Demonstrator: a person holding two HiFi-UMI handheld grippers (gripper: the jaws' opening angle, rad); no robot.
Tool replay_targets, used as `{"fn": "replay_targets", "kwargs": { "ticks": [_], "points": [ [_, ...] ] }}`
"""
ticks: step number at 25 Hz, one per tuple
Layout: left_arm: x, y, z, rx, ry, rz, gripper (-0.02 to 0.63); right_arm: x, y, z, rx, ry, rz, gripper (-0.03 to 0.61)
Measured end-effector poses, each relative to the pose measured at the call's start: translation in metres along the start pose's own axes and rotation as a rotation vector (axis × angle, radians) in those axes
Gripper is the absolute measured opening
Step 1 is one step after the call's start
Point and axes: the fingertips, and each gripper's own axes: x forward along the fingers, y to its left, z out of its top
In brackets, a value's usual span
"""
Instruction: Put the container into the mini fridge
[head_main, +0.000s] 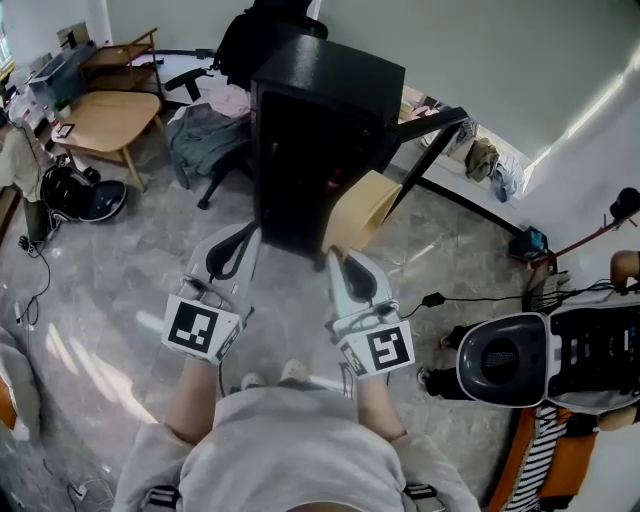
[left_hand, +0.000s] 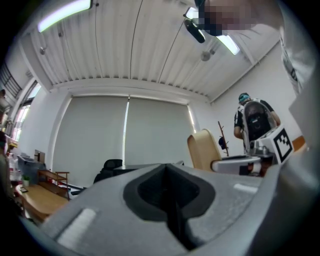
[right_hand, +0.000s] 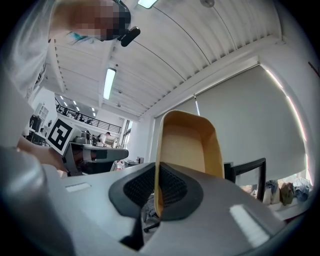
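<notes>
We hold the tan container (head_main: 362, 208) in our right gripper (head_main: 338, 258). The jaws are clamped on one thin wall, so the rest of the tub sticks out toward the far side. It hangs just in front of the black mini fridge (head_main: 325, 90), whose door (head_main: 432, 128) stands open to the right. Our left gripper (head_main: 243, 238) is alongside on the left, its jaws pressed together on nothing.

The grip is our main worry. With only an edge pinched, the container could swivel or slip out if it knocks against anything. It sits toward the right side of the opening, near the door, so pushing straight in may catch its far rim on the fridge's frame or on the door. The inside is too dark for us to see a shelf, so we may misjudge the height. Our idle left gripper could also bump the fridge's front as we reach in.
</notes>
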Motion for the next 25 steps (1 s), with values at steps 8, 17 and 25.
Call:
{"fn": "replay_targets", "kwargs": {
  "ticks": [8,17,25],
  "points": [
    [0.038,-0.011,-0.006,0.010,-0.007,0.033,0.002,0.005,-0.035,-0.010,0.011,-0.013,0.060,0.011],
    [0.064,-0.004,-0.013,0.016,0.005,0.031,0.002,0.025,-0.055,-0.018,0.015,-0.018,0.075,0.011],
    [0.085,0.037,-0.015,0.007,-0.003,-0.024,0.002,0.066,-0.060,-0.020,0.019,-0.018,0.016,0.011]
  ]
}}
